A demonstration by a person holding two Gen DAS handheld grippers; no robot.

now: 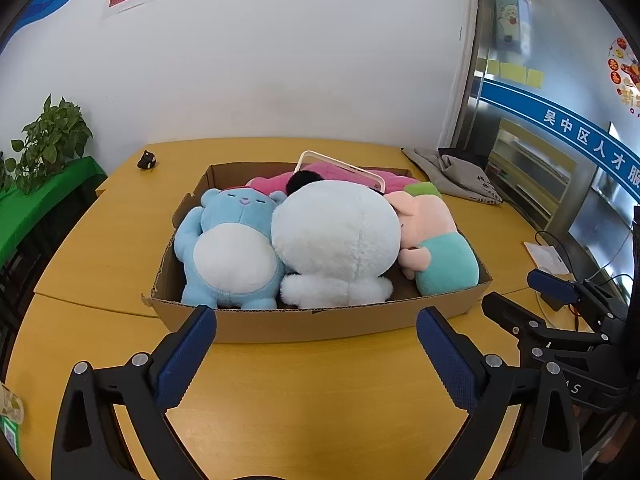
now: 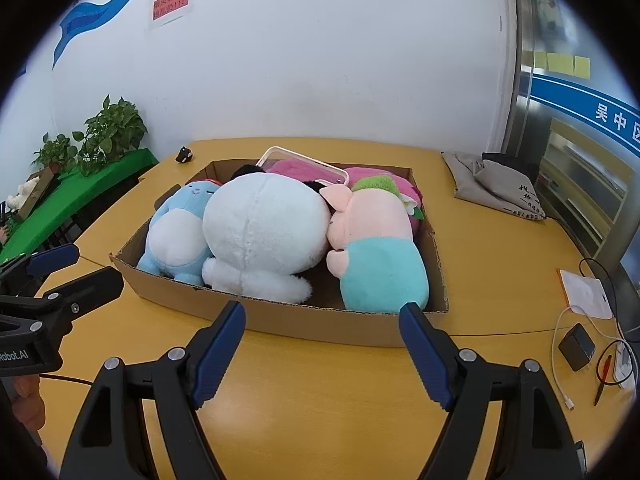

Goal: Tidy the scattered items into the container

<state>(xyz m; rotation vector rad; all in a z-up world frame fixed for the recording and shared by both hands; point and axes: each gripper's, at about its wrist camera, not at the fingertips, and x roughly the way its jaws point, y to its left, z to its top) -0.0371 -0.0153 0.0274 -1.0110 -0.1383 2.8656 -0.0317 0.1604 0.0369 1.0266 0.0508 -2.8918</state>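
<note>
The left gripper (image 1: pixel 316 328) stands wide apart with nothing between its blue pads, hanging over bare table (image 1: pixel 300 392) just short of the near wall of the cardboard box (image 1: pixel 320 324). The right gripper (image 2: pixel 322 326) is likewise spread and empty, at the same near wall as seen from its own camera.

By my reading the packing step is finished or close to it. The box holds a blue bear (image 1: pixel 232 248) at 9 o'clock, a big white plush (image 1: pixel 336 240) in the middle, and a pink pig in a teal shirt (image 1: pixel 436 248) at 3 o'clock, with pink cloth (image 1: pixel 328 172) and a pale frame (image 1: pixel 344 170) tucked behind them at 12 o'clock. All sit inside the walls, though the white plush bulges well above the rim.

The one loose piece I can see that might belong to the job is a small dark figure (image 1: pixel 147 159) on the table at 10 o'clock, well apart from the box. If it counts, the next move calls for a reach round the left side of the box rather than over the piled toys.

Off to 2 o'clock lies a grey bag (image 1: pixel 460 176); at 3 o'clock in the right view, a charger (image 2: pixel 577 346), cables and a pen (image 2: pixel 602 376) clutter the table edge. Potted plants (image 2: pixel 112 132) stand on a green-covered bench at 9 o'clock, clear of the work.
</note>
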